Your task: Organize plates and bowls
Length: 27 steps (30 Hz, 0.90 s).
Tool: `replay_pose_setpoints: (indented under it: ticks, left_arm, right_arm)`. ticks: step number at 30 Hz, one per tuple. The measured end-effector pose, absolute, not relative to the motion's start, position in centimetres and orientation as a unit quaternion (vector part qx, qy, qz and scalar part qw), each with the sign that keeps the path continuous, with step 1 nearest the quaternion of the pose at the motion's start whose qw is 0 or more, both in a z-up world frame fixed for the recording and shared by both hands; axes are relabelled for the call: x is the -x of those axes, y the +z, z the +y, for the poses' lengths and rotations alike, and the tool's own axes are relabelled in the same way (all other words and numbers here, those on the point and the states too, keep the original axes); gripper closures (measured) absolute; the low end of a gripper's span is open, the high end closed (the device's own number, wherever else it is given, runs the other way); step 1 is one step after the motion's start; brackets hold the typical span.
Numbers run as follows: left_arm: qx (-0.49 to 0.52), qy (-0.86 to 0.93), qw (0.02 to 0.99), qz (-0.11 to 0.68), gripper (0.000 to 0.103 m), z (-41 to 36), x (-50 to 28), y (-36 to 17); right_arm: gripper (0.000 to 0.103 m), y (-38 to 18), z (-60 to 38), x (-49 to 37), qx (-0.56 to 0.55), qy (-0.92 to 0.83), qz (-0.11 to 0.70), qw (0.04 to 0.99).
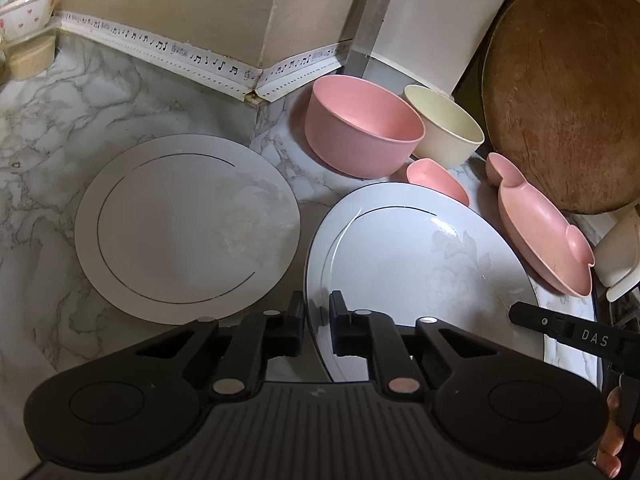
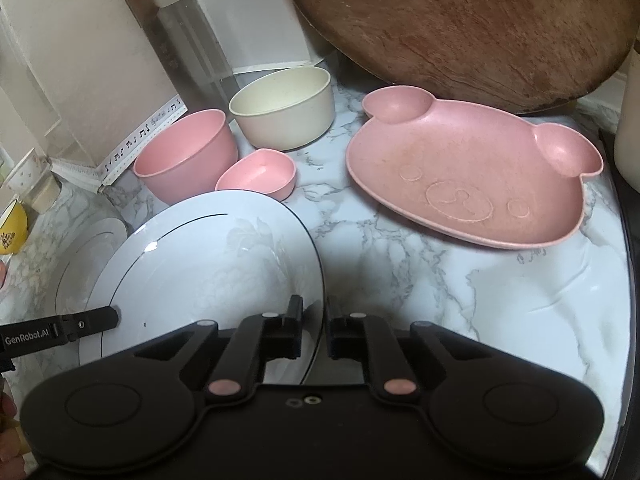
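Note:
A white flowered plate [image 1: 420, 264] is held off the marble counter by both grippers. My left gripper [image 1: 318, 320] is shut on its left rim. My right gripper [image 2: 314, 322] is shut on its right rim; the plate also shows in the right wrist view [image 2: 208, 264]. A second white plate [image 1: 188, 228] lies flat on the counter to the left, apart from it. Behind stand a pink bowl [image 1: 360, 132], a cream bowl [image 1: 444, 128], a small pink dish [image 1: 436, 182] and a pink bear-shaped plate [image 2: 468, 172].
A round wooden board [image 1: 560, 92] leans against the wall at the back right. A flowered bowl [image 1: 28, 12] sits on a cup at the far left. A yellow bowl [image 2: 12, 228] stands at the left edge. The counter's dark edge [image 2: 628, 240] runs on the right.

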<state>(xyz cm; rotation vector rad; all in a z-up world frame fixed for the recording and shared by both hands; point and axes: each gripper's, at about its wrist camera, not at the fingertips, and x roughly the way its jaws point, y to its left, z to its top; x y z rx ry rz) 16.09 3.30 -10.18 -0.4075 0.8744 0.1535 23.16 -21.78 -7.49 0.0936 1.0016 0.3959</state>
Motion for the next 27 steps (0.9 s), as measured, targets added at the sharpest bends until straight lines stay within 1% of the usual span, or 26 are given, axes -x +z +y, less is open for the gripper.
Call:
replay_pose_setpoints:
  ticks: [9, 27]
  left_arm:
    - [0.190, 0.039, 0.887, 0.419, 0.093, 2.7, -15.8, -10.1]
    - [0.126, -0.099, 0.888, 0.431, 0.093, -6.0, -15.0, -9.6]
  right_arm:
    - [0.092, -7.1, -23.7, -21.2, -0.064, 0.165, 0.482, 0.858]
    - [0.092, -4.5, -33.3, -12.7, -0.097, 0.052, 0.463, 0.879]
